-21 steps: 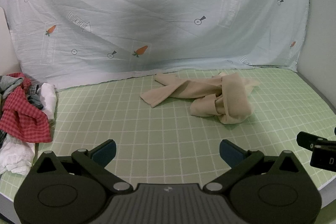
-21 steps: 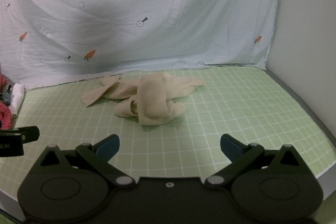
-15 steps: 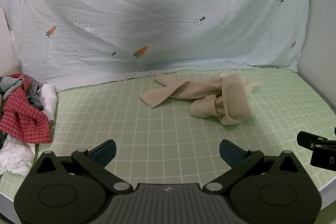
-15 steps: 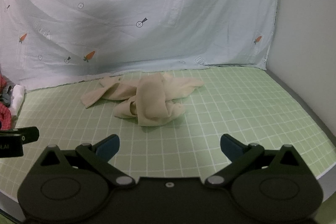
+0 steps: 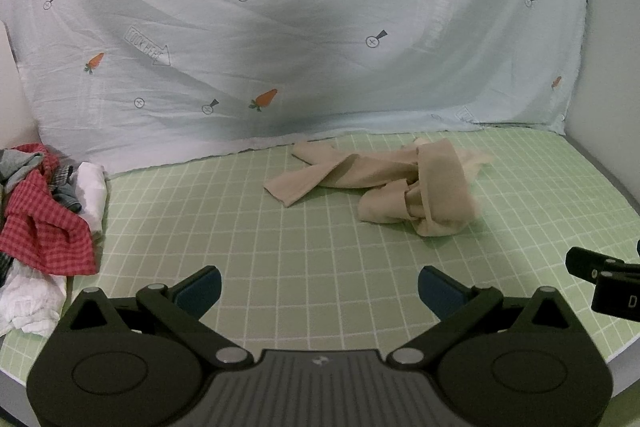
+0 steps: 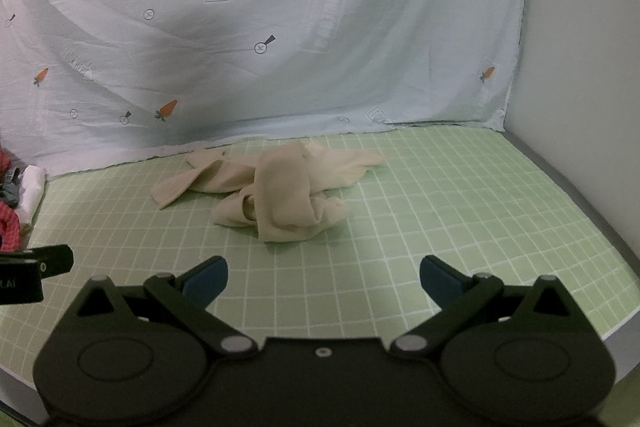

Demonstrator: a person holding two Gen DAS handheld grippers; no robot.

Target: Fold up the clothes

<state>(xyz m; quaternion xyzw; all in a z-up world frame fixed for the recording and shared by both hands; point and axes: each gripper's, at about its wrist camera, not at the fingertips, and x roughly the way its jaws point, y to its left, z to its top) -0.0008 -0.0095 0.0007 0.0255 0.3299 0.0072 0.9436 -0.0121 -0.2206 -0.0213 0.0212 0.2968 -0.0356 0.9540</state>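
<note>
A crumpled beige garment [image 5: 400, 183] lies on the green checked mat [image 5: 248, 227], towards the back and right of centre in the left wrist view. The right wrist view shows the same beige garment [image 6: 276, 187] straight ahead, bunched in the middle with a long part stretched to the left. My left gripper [image 5: 319, 287] hovers near the mat's front edge, open, nothing between its fingers, well short of the garment. My right gripper [image 6: 323, 277] is open too and empty, also short of the cloth.
A pile of clothes [image 5: 40, 227] with a red checked piece and white pieces lies at the mat's left edge. A pale blue sheet with carrot prints [image 5: 304, 39] hangs behind. A grey-white wall [image 6: 580, 47] closes the right side.
Both views have drifted slightly; the garment sits a touch lower and nearer in the frames. Both grippers stay wide open and nothing on the mat has moved.
</note>
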